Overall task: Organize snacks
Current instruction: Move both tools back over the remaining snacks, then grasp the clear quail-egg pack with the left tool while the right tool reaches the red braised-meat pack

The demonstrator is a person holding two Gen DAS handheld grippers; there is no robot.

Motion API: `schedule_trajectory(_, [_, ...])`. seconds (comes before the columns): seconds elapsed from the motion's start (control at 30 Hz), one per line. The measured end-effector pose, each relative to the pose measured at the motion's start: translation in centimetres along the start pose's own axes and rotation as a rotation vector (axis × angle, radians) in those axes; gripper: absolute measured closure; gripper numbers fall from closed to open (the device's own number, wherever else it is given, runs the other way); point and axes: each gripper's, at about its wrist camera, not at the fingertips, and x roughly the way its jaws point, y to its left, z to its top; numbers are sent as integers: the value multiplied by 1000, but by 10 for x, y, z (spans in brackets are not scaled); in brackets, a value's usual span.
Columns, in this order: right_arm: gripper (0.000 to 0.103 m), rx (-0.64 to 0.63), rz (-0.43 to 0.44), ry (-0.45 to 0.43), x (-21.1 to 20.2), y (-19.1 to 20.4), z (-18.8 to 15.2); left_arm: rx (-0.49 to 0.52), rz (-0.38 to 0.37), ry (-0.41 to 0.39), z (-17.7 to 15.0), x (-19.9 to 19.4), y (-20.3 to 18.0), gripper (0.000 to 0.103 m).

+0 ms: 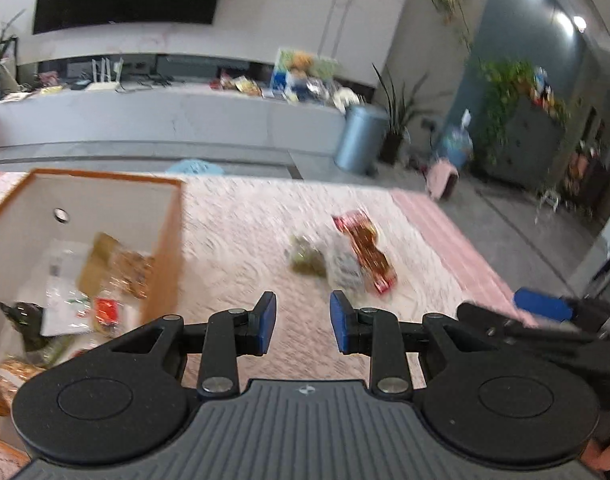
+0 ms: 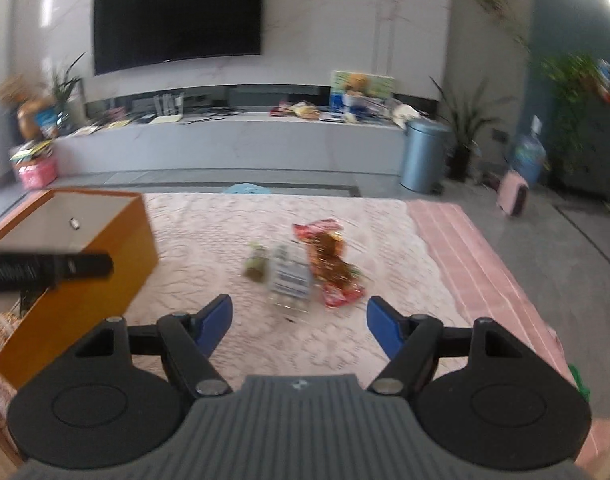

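Three snack packets lie together on the pink cloth: a red packet (image 1: 365,256) (image 2: 331,266), a clear packet with a white label (image 1: 345,270) (image 2: 289,280) and a small green packet (image 1: 305,258) (image 2: 257,266). An orange-rimmed white box (image 1: 105,184) (image 2: 117,256) at the left holds several snack packets (image 1: 105,276). My left gripper (image 1: 303,322) is open and empty, beside the box and short of the loose packets. My right gripper (image 2: 299,322) is open wide and empty, just short of the clear packet.
The pink cloth (image 1: 245,232) ends at a striped border (image 2: 465,248) on the right, with grey floor beyond. A blue bin (image 2: 423,156), potted plants and a long TV bench (image 2: 225,140) stand far behind. The left tool's black body (image 2: 45,268) crosses the right view.
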Motion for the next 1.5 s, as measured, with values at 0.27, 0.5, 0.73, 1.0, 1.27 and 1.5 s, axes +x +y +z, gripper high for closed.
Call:
schedule_trajectory(0.27, [39,57,-46,19,9,-43,-15,53,11,53,-13,26,-34,70])
schedule_trajectory(0.5, [45,157,4,95,33,-67,-16,50,20,100,-13,51,-40,70])
schedule_trajectory(0.73, [45,145,30,136,68,-84,1,47,23,108,1,79,-47,70])
schedule_trajectory(1.0, [49,109,84,171,118,-100,27,41,16,134,13,121,-43,70])
schedule_trajectory(1.27, [50,44,150,135,158,-91,32,6,-32,184,17,165,-30,60])
schedule_trajectory(1.5, [50,-34,168,98,184,-83,27,-9,-58,187,14,184,-19,49])
